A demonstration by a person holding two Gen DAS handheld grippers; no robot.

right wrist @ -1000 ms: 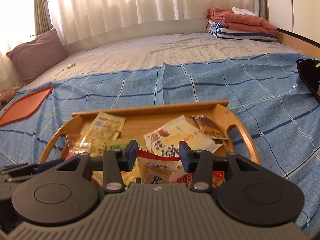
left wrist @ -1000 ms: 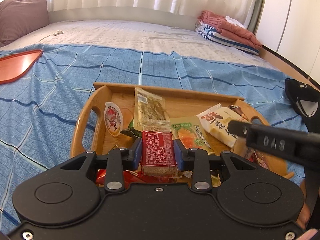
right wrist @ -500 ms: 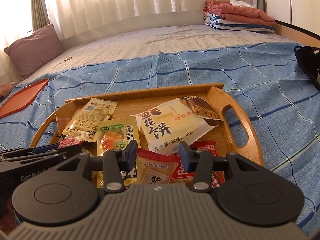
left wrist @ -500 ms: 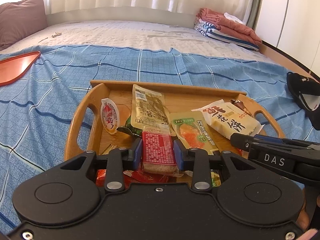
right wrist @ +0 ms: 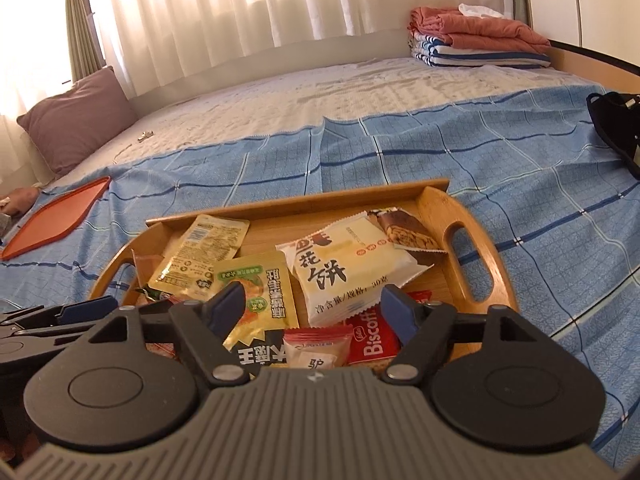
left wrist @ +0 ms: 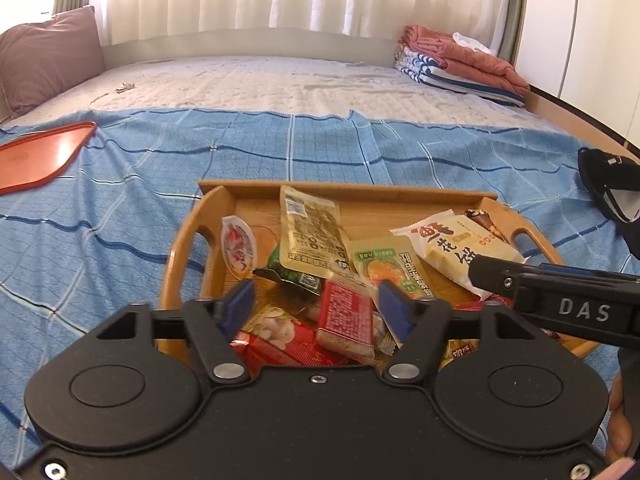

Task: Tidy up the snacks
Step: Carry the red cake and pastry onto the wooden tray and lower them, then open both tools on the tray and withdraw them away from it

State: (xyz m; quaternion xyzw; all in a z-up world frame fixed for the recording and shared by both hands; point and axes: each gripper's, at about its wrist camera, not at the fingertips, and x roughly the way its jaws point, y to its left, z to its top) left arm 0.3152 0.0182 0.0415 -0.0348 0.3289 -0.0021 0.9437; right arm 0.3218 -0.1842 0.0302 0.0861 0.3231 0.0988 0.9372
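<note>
A wooden tray (left wrist: pixel 180 248) (right wrist: pixel 486 248) on the blue blanket holds several snack packets. My left gripper (left wrist: pixel 316 304) is open above its near left part. A small red packet (left wrist: pixel 346 316) lies loose between its fingers on the pile. My right gripper (right wrist: pixel 312 304) is open and empty over the tray's near edge, above a small red-and-white packet (right wrist: pixel 316 350) and a red Biscoff packet (right wrist: pixel 374 340). A white flower-cake packet (right wrist: pixel 352 268) (left wrist: pixel 460 244), a green-yellow packet (right wrist: pixel 260 284) (left wrist: pixel 388 264) and a tan packet (left wrist: pixel 310 236) lie further in.
A blue checked blanket (left wrist: pixel 120 208) covers the bed. An orange tray (left wrist: pixel 36 156) (right wrist: pixel 56 220) lies far left. A black bag (left wrist: pixel 612 188) sits at the right. Folded blankets (right wrist: pixel 476 40) and a pillow (right wrist: pixel 76 116) are at the back.
My left gripper has opened and let go of the small red packet, which now lies on the pile. My right gripper has opened wider and both views have pulled back a little.
</note>
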